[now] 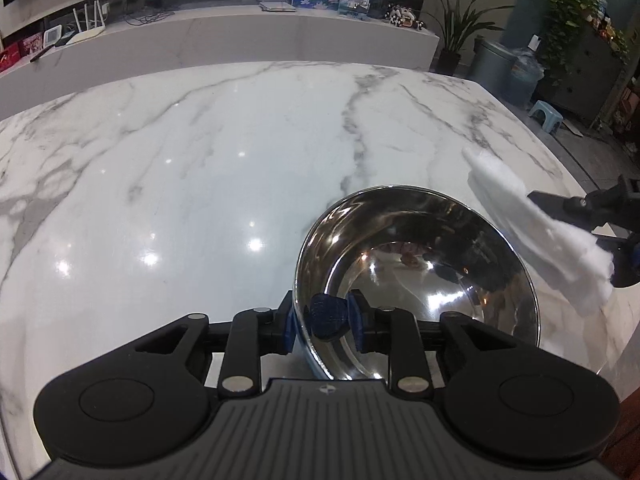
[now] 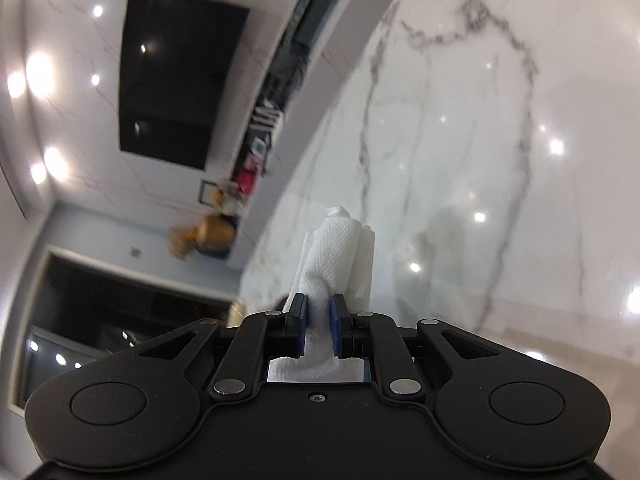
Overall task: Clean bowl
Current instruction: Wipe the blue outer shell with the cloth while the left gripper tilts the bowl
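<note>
A shiny steel bowl [image 1: 416,280] sits tilted at the near right of the white marble table [image 1: 200,160], its inside turned toward the camera. My left gripper [image 1: 322,322] straddles the bowl's near-left rim, one blue pad outside the wall and one inside, pressing on it. A brown smudge shows in the bottom of the bowl. My right gripper [image 1: 576,232] comes in from the right edge, shut on a bunched white paper towel [image 1: 532,224] held just above the bowl's right rim. In the right wrist view the right gripper [image 2: 318,320] pinches the paper towel [image 2: 340,248], which sticks out forward over the table [image 2: 480,120].
Beyond the table runs a long white counter [image 1: 240,36] with a router, cables and pictures. Potted plants [image 1: 460,28], a grey bin [image 1: 494,64] and a small blue stool [image 1: 546,110] stand on the floor at the right. A dark screen [image 2: 176,76] hangs on the wall.
</note>
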Available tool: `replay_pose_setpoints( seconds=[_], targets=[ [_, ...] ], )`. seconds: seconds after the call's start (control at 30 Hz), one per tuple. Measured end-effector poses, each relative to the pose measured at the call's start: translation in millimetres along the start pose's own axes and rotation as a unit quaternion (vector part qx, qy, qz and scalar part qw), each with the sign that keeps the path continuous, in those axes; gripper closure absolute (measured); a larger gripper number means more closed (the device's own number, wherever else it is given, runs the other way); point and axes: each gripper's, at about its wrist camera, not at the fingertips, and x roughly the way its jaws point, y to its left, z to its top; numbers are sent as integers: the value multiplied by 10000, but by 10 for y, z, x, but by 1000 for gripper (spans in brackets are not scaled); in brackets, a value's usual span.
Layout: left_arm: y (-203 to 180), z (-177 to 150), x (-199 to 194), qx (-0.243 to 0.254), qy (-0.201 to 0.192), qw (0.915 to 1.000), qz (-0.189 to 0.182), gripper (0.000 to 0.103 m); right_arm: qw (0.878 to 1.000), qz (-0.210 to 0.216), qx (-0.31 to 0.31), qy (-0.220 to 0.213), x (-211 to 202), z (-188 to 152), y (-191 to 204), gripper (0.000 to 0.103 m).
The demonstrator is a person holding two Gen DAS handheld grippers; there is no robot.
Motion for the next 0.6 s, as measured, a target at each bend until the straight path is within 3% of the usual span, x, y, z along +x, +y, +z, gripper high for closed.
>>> replay_pose_setpoints(
  seconds=[0.27, 0.6],
  targets=[
    [-52, 21, 38, 201, -16, 9993, -310, 81, 9991, -331, 154, 201, 44, 19, -85, 91],
    [-74, 34, 35, 205, 1, 9992, -341, 81, 9941, -987, 12, 453, 198, -34, -137, 91]
  ],
)
